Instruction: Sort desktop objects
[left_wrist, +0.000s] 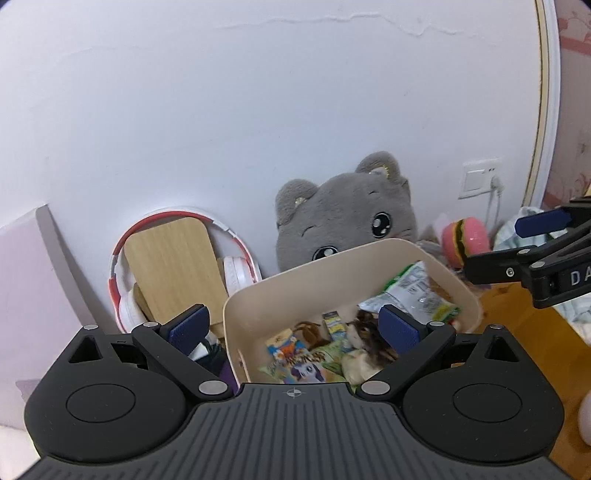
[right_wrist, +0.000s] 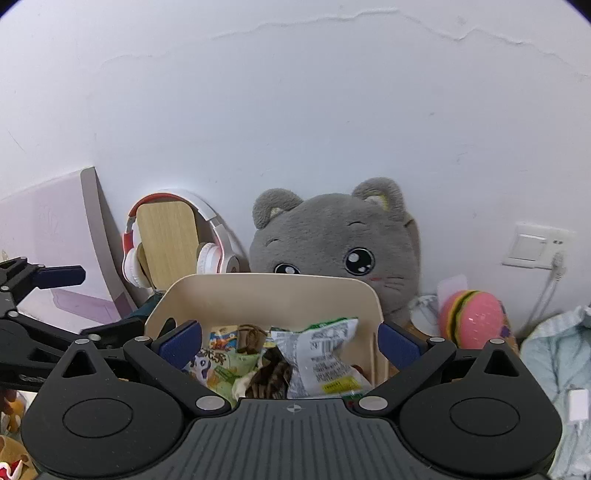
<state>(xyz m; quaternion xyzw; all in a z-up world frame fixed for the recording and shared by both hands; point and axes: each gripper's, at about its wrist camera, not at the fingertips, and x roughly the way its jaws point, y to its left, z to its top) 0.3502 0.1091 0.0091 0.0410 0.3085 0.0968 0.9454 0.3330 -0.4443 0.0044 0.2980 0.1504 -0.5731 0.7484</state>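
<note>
A beige bin (left_wrist: 332, 258) (right_wrist: 258, 295) stands on the desk, holding a white-and-green snack packet (left_wrist: 413, 295) (right_wrist: 321, 354), a small brown plush (left_wrist: 365, 328) (right_wrist: 269, 373) and a cartoon pony packet (left_wrist: 306, 371) (right_wrist: 207, 363). My left gripper (left_wrist: 293, 328) hovers open above the bin's near side, with nothing between its blue pads. My right gripper (right_wrist: 291, 343) is also wide open and empty over the bin. Each gripper shows in the other's view: the right gripper (left_wrist: 495, 247) at the right edge, the left gripper (right_wrist: 110, 301) at the left edge.
A grey cat plush (right_wrist: 332, 243) leans on the white wall behind the bin. Red-and-white headphones (left_wrist: 122, 266) hang on a wooden stand (left_wrist: 177, 266) to the left. A pink burger toy (right_wrist: 472, 321), a wall socket (right_wrist: 535, 247) and pale cloth (right_wrist: 554, 362) are on the right.
</note>
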